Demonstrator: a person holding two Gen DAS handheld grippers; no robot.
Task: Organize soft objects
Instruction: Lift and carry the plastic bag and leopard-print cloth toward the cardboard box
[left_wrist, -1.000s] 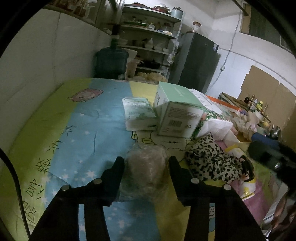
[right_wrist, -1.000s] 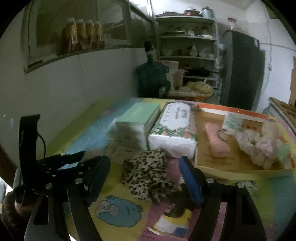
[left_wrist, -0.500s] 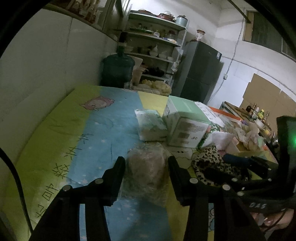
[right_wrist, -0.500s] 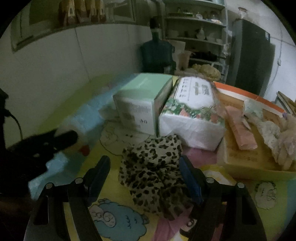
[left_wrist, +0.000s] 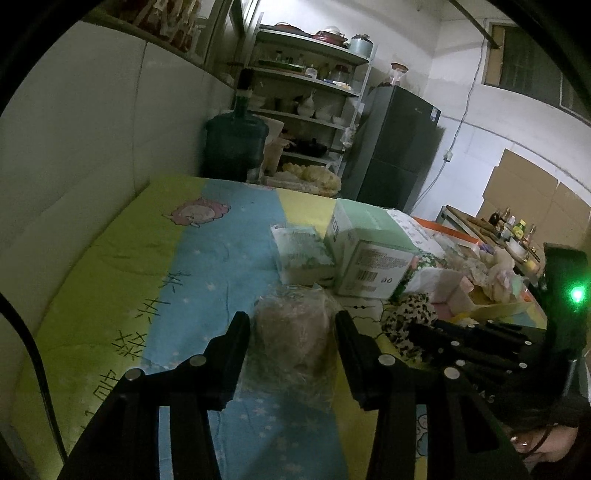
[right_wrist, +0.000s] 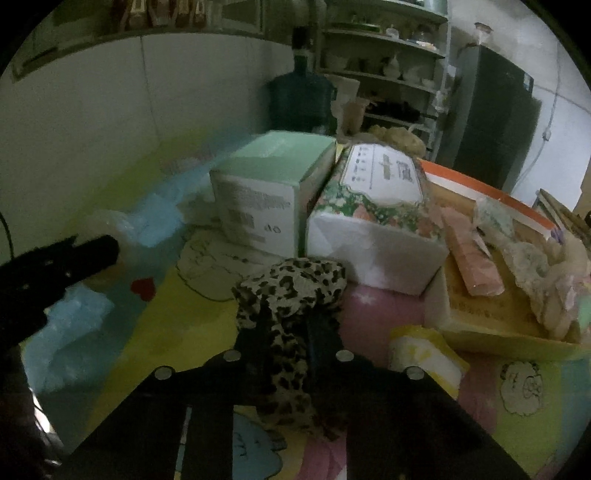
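Nearest the right wrist camera, the right hand-held gripper (right_wrist: 286, 332) is clenched on the leopard-print fabric scrunchie (right_wrist: 291, 291); its jaws have just been closing, and the cloth bunches between and over them, resting on the cartoon-printed cloth covering the tabletop (right_wrist: 177, 332). The left hand-held gripper (left_wrist: 291, 328) grasps a crinkled clear plastic bag with a pale soft lump inside (left_wrist: 291, 332), both fingers pressing its sides just above the blue stripe of the cloth.

Just beyond the scrunchie stand a mint-green cardboard box (right_wrist: 266, 192) and, touching its right side, a floral-wrapped white tissue pack (right_wrist: 376, 218). Left of the box, in the left wrist view, lies a smaller flat green-and-white tissue packet (left_wrist: 299, 251).

To the right sits a shallow cardboard tray with an orange rim (right_wrist: 480, 325), holding a pink folded cloth (right_wrist: 472, 262) and several pale frilly scrunchies (right_wrist: 535, 266).

Farther back are a large blue water jug (left_wrist: 236, 144), metal shelves of dishes (left_wrist: 310, 96) and a dark refrigerator (left_wrist: 399, 144).
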